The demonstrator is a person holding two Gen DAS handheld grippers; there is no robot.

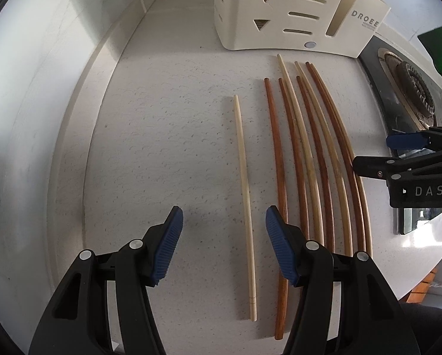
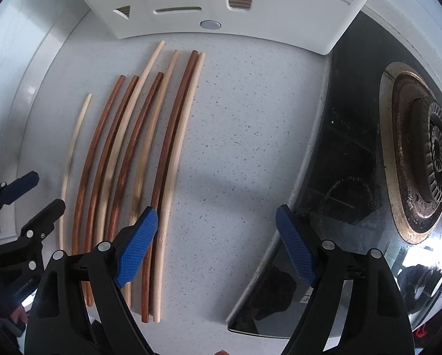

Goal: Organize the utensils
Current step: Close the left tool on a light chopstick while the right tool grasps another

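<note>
Several long chopsticks lie side by side on the speckled white counter, some dark brown (image 1: 280,177) (image 2: 164,162), some pale. One pale chopstick (image 1: 244,195) (image 2: 71,153) lies apart at the left of the row. My left gripper (image 1: 224,242) hangs open over it, the stick running between the blue pads without touching them. In the right wrist view my left gripper (image 2: 44,190) shows at the left edge. My right gripper (image 2: 216,245) (image 1: 374,152) stands open and points down, its left pad over the right edge of the row, with mostly bare counter between its fingers.
A cream slotted utensil holder (image 1: 280,14) (image 2: 280,14) stands at the back, just beyond the chopstick tips. A black glass hob with a gas burner (image 2: 428,153) (image 1: 413,88) borders the counter on the right. A white wall and raised ledge (image 1: 72,118) run along the left.
</note>
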